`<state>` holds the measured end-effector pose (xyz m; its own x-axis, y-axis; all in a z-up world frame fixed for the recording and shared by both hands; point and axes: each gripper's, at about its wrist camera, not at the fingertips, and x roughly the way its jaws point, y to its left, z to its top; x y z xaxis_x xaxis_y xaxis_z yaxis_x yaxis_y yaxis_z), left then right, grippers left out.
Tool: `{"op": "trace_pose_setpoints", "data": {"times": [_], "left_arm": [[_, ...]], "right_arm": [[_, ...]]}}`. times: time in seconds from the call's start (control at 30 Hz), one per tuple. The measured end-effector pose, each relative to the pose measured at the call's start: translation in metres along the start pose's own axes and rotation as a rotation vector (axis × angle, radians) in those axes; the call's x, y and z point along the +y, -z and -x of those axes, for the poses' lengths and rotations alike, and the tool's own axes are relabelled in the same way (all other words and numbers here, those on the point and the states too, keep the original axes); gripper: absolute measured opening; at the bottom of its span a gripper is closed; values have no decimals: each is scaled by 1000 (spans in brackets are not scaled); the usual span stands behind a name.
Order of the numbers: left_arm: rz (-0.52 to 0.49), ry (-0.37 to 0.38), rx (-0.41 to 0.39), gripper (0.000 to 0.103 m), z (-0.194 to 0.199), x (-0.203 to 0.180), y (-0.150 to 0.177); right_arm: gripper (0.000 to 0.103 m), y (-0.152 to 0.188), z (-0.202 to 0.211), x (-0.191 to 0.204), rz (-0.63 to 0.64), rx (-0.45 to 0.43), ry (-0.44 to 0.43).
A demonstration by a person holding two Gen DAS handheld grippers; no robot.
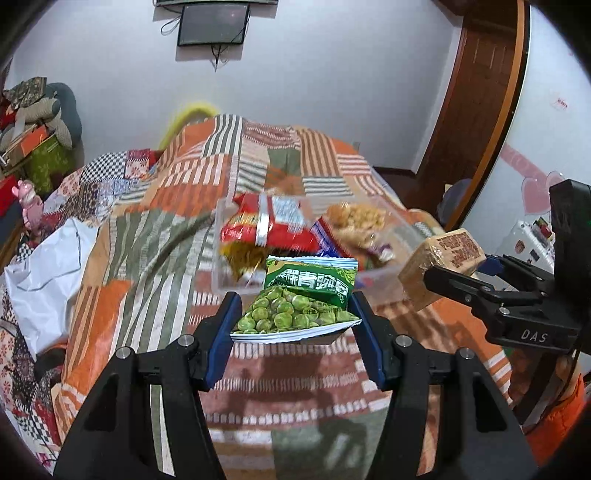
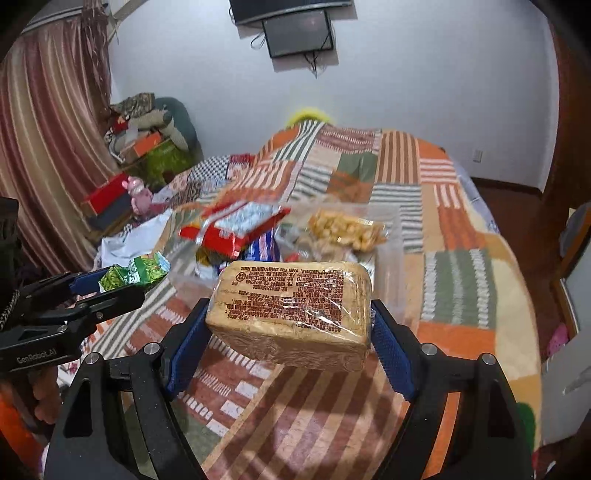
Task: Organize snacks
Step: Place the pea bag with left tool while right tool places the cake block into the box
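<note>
Green pea packet [image 1: 306, 295], tan cake block [image 2: 291, 310], orange-striped patchwork blanket [image 2: 424, 177].

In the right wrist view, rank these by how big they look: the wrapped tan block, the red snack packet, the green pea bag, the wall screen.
1. Wrapped tan block, nearest the camera.
2. Red snack packet.
3. Wall screen and green pea bag look similar; unranked.

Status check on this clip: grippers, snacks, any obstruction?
Left gripper shut on green pea packet. Right gripper shut on wrapped tan block. Both held above the bedspread, short of the clear bin. Nothing blocking.
</note>
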<state>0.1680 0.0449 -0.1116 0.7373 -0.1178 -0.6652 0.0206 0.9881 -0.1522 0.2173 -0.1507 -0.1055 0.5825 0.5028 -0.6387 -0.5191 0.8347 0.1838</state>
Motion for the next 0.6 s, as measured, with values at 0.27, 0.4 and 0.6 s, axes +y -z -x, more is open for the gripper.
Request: {"op": "trace_pose_setpoints", "data": {"times": [0.27,0.4,0.6], "left_arm": [[-14,22,-36,59,-9,-14,-26],[-13,30,-35,59,-19,-19,-37],[-16,28,-32,59,-36,-25,-49]], "right_arm": [[80,-15,-4,-16,-24,-41,17],[80,-21,-11,-23,-39,-48,12],[80,-25,-22,-27,-36,-39,4]]}}
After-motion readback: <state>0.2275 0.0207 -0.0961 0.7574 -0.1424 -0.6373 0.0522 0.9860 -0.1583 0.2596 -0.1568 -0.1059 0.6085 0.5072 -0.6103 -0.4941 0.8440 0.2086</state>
